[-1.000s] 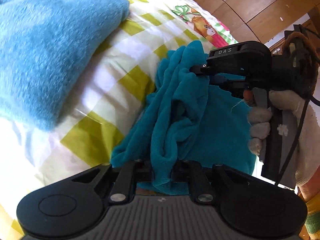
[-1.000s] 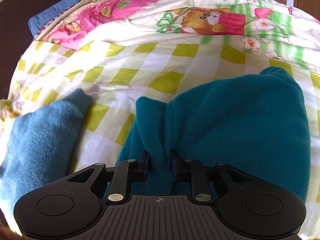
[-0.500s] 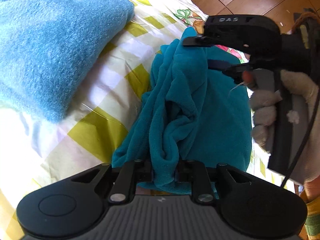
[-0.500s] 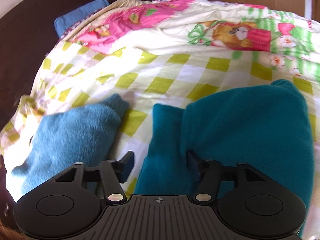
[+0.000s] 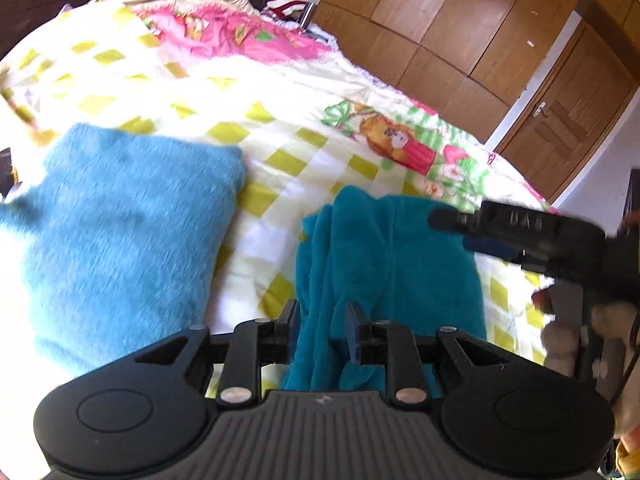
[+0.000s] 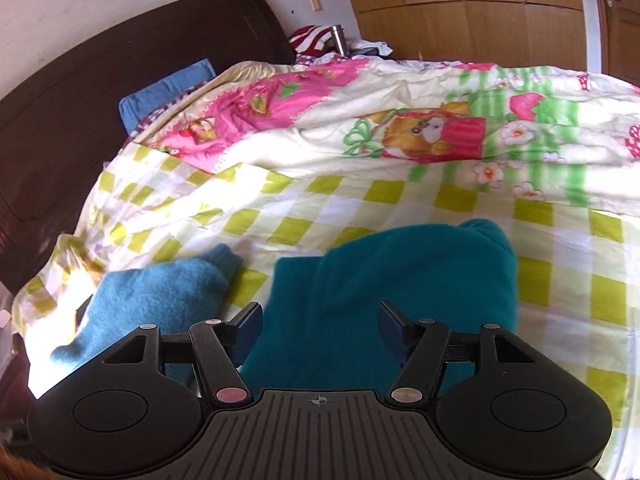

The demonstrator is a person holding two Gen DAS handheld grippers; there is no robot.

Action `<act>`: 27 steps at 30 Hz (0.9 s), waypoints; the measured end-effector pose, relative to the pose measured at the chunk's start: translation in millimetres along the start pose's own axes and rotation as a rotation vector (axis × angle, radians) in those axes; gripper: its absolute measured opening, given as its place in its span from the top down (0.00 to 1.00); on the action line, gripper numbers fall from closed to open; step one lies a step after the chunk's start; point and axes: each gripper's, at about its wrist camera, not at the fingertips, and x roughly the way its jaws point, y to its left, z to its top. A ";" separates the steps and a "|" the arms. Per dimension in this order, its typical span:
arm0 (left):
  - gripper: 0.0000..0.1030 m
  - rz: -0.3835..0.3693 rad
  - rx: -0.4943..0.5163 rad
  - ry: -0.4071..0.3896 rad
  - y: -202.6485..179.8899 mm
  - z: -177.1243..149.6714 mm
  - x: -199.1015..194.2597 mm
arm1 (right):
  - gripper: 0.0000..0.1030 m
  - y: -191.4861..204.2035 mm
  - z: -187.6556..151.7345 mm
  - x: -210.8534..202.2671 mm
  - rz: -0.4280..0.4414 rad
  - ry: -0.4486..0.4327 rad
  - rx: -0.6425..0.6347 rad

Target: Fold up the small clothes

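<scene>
The teal fleece garment lies bunched on the bed, on the yellow-checked part of the quilt, with its near edge gathered into folds that run up between the fingers of the left gripper. That gripper's jaws stand a little apart with the folded cloth filling the gap; the view is blurred and I cannot tell whether they pinch it. In the right wrist view the same garment spreads as a smooth mound, and the right gripper hangs over its near edge with both jaws spread wide, holding nothing. From the left wrist view the right gripper shows at the right side, blurred, just above the garment's right edge, held by a gloved hand. A light blue fuzzy garment lies to the left of the teal one, near it but apart, with bare quilt between them. At the far side stand a dark headboard and wooden wardrobe doors
</scene>
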 end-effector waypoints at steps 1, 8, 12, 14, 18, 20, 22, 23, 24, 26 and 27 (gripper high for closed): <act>0.57 -0.022 0.022 -0.013 -6.3 5.7 8.6 | 0.38 -8.8 -4.1 0.5 -0.029 0.018 0.013; 0.56 -0.117 0.101 -0.008 -39.4 32.4 109.5 | 0.38 -55.5 -55.1 3.8 -0.156 0.119 0.093; 0.55 0.031 0.103 0.059 -10.7 17.4 148.3 | 0.33 -70.2 -82.7 6.6 -0.108 0.169 0.141; 0.54 0.066 0.125 0.043 -3.9 12.1 136.9 | 0.33 -79.6 -91.0 -1.4 -0.068 0.165 0.222; 0.48 0.131 0.148 0.033 -11.9 15.3 112.1 | 0.31 -89.9 -98.1 -4.5 0.004 0.175 0.306; 0.50 0.101 0.166 -0.010 -25.3 17.0 95.1 | 0.31 -91.2 -99.5 -2.0 0.008 0.167 0.282; 0.50 0.053 0.224 -0.068 -45.8 17.5 84.4 | 0.31 -94.6 -101.5 1.1 0.023 0.162 0.290; 0.50 0.021 0.250 -0.080 -55.7 17.8 83.5 | 0.31 -95.5 -103.0 1.5 0.032 0.158 0.306; 0.50 -0.011 0.276 -0.083 -65.1 18.2 85.7 | 0.31 -95.3 -104.4 0.3 0.037 0.150 0.311; 0.49 -0.073 0.340 -0.068 -81.0 18.1 98.2 | 0.31 -93.1 -110.8 -7.0 0.041 0.126 0.292; 0.49 -0.088 0.362 -0.042 -83.8 17.5 108.1 | 0.31 -92.7 -115.7 -11.3 0.046 0.122 0.291</act>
